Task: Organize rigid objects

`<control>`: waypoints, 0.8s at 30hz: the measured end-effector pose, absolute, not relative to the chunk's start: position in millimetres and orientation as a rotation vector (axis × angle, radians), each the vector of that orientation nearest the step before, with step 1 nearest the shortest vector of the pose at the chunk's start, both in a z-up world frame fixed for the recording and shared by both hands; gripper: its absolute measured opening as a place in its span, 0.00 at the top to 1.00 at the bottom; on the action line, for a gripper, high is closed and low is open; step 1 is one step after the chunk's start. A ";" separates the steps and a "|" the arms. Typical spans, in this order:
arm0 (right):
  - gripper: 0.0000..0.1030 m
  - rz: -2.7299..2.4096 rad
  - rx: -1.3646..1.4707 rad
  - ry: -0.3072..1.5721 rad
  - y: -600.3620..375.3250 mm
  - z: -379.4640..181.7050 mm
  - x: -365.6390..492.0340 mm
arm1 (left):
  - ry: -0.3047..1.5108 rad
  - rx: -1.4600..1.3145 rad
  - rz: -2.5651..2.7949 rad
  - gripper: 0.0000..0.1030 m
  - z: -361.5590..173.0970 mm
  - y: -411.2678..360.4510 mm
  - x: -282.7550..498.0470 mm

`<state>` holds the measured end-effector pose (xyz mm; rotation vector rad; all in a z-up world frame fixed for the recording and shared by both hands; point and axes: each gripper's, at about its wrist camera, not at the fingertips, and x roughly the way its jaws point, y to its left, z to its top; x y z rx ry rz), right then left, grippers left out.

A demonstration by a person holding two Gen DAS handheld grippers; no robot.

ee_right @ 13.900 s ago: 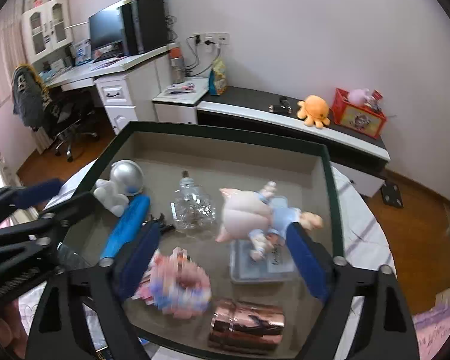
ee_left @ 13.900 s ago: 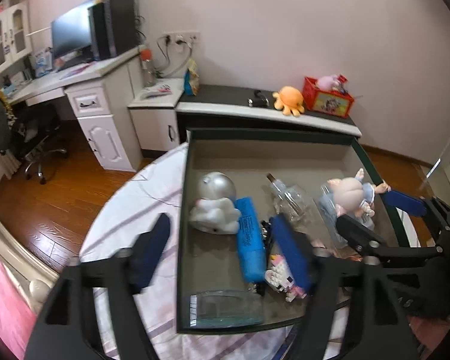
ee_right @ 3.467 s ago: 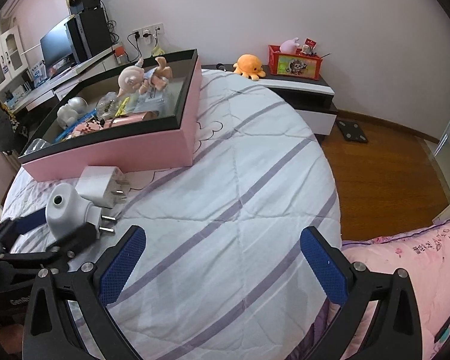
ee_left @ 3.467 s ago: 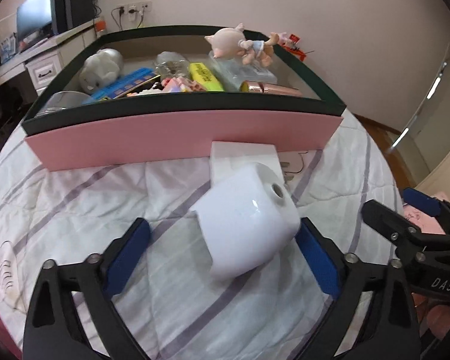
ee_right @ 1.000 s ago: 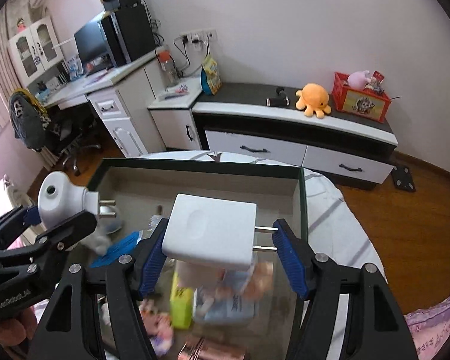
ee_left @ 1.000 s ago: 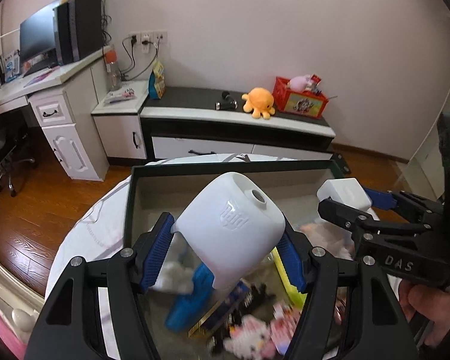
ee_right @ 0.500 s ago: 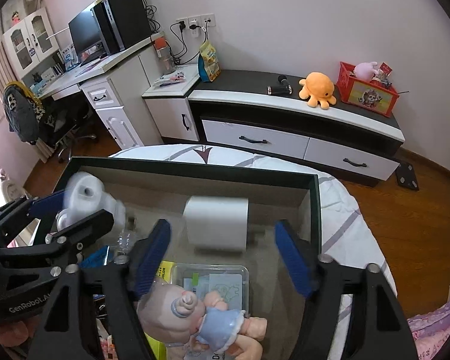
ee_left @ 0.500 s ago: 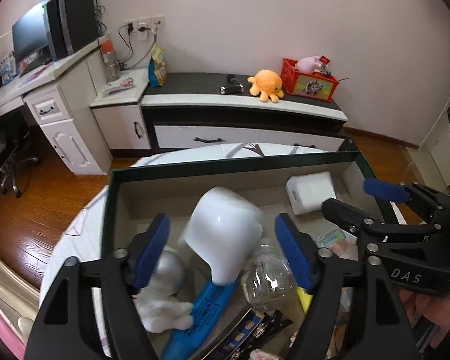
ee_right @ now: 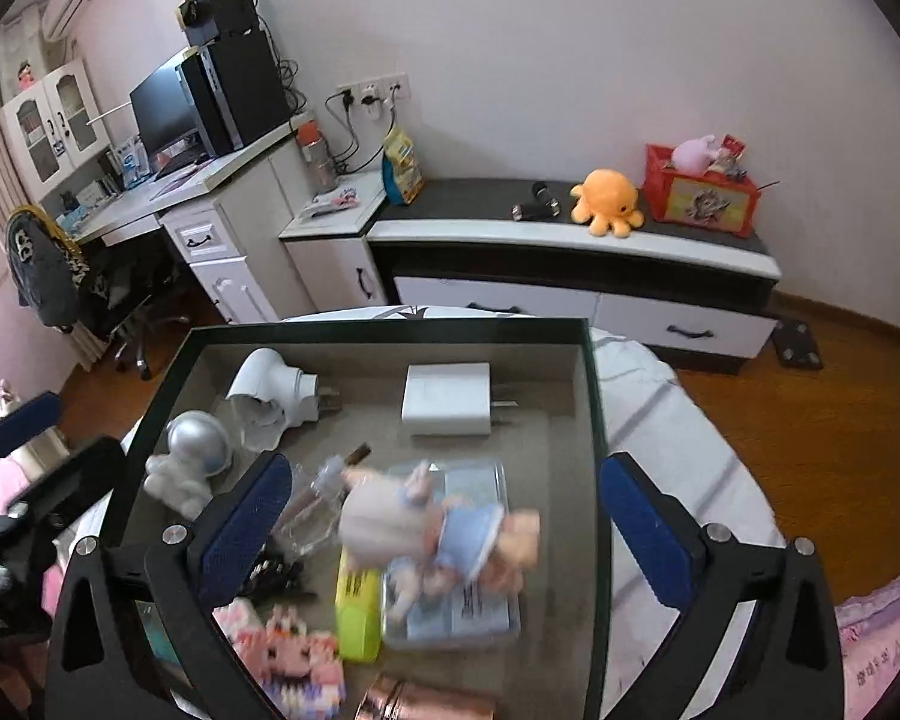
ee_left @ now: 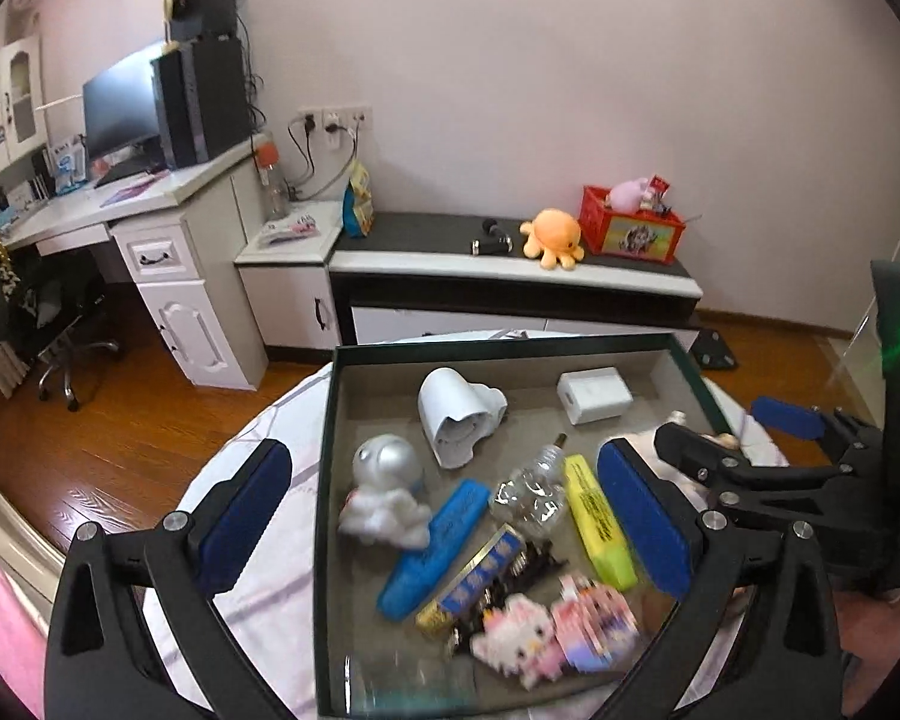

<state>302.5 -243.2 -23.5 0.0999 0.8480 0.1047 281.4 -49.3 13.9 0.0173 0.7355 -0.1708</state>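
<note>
- A dark-rimmed box sits on a round table under a white cloth with pale purple stripes; wooden floor lies all round, and pink bedding shows at the lower right of the right view.
- Behind stands a white wall with sockets and hanging cables; a white desk at the left carries a monitor and a black tower; an office chair draped with dark cloth stands by it.
- A low black-and-white cabinet holds an orange octopus plush, a red crate of small toys and a black flashlight; a snack bag and a bottle stand nearer the desk.
- Left gripper: jaws spread wide, holding nothing, above the box.
- Right gripper: jaws likewise wide apart and empty, over the box's near half.
- Round white plug lies on its side at the box's far left; square white charger lies flat at the far right, prongs pointing right; the two are apart.
- Nearer lie an astronaut figure, a blue case, a clear bottle, a yellow highlighter, a pig doll on a clear case, a pink block toy and a copper can.
- Writing on the highlighter, blue case and clear case is too blurred to read; no brand can be made out on the gripper frames.
</note>
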 end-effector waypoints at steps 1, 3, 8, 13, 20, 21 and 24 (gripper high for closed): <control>0.00 0.097 0.114 0.834 -243.4 -19.7 291.2 | 0.724 0.019 -0.169 0.00 18.1 -47.6 274.0; 0.00 0.079 0.142 0.809 -244.5 -12.9 268.1 | 0.697 0.021 -0.160 0.00 26.4 -44.8 252.1; 0.00 0.073 0.137 0.761 -238.0 0.2 206.2 | 0.649 0.023 -0.154 0.00 41.4 -41.5 195.5; 0.00 0.046 0.132 0.696 -237.4 13.9 139.4 | 0.605 0.058 -0.122 0.00 48.7 -36.5 138.8; 0.00 0.015 0.098 0.634 -231.9 24.1 45.4 | 0.623 0.008 -0.125 0.00 40.6 -24.8 61.2; 0.00 0.013 0.093 0.624 -230.1 24.6 32.3 | 0.625 0.002 -0.133 0.00 38.9 -25.2 49.5; 0.00 0.003 0.076 0.607 -224.8 24.0 -1.9 | 0.616 0.018 -0.110 0.00 36.9 -26.0 17.7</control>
